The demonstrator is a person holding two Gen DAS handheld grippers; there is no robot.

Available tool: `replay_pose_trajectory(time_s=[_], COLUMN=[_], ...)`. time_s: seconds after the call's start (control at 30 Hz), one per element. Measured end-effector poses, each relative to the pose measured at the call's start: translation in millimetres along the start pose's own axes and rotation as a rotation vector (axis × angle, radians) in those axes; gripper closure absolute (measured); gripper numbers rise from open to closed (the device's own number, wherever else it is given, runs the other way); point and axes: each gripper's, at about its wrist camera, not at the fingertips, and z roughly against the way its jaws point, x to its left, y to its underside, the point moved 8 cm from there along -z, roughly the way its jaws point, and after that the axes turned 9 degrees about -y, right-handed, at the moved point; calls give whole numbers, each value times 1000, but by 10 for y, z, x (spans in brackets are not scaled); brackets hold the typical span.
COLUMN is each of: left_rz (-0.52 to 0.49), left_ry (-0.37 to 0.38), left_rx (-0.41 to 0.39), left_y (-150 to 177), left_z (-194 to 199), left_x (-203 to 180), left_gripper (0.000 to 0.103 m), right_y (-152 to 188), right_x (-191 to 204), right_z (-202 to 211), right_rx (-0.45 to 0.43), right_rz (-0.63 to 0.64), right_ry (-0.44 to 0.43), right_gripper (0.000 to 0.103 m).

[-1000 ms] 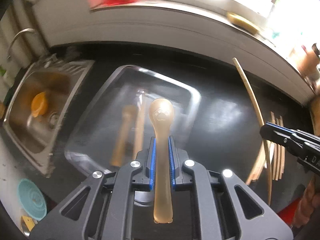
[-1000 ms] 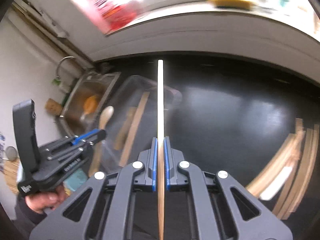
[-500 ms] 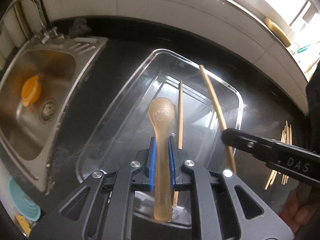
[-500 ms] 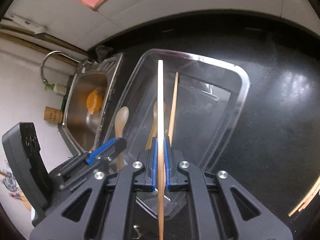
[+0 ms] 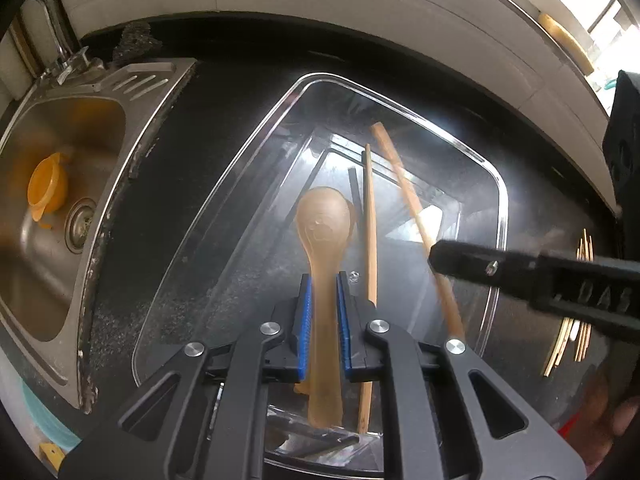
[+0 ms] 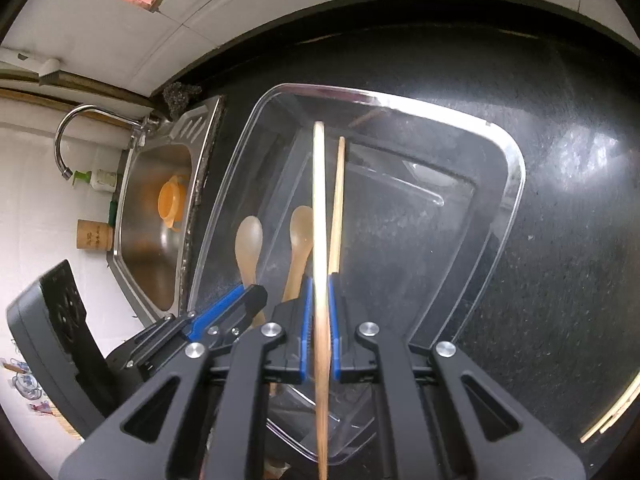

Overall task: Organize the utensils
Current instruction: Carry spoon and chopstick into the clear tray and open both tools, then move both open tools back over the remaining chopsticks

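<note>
Black stone bench [image 6: 560, 240] carries a clear plastic tub [image 6: 516, 184] holding one spoon [image 6: 298, 248] and one chopstick [image 6: 336, 208]. Above it, the left tongs [image 5: 323, 312] clamp a second spoon [image 5: 324, 232]; the right tongs [image 6: 319, 312] clamp a chopstick [image 6: 319, 200], seemingly clear of the tub floor.

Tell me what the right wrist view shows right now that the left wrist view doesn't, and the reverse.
Only the right wrist view shows a second spoon lying in the clear bin, the tap's spout and the green-capped bottle.

Only the left wrist view shows the loose chopsticks on the counter right of the bin as a full pile, and the sink drain.

Both show the left gripper shut on a spoon, the right gripper shut on a chopstick, another chopstick in the bin, and the orange cup in the sink.
</note>
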Motion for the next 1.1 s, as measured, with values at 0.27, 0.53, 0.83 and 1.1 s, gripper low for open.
replay_pose_trajectory(time_s=[0.27,0.53,0.83,1.1], left_rz=[33,59,-64,-354], left_ry=[-18,-28,-7,20], left_rx=[-87,-112,-188,-245], left_y=[-11,83,214,663], left_z=[345,535,771,607], left_x=[123,-12,-1053,-2570], left_gripper=[6,6,6,6], right_y=[-234,-49,376,970], right_x=[-14,-215,-1111,-2498], right_z=[608,973,1855,3008], right_rx=[-148,-182,-266,-408], right_rz=[25,24,-15,7], right_ry=[-52,-84,-57,200], right_gripper=[17,17,17,17])
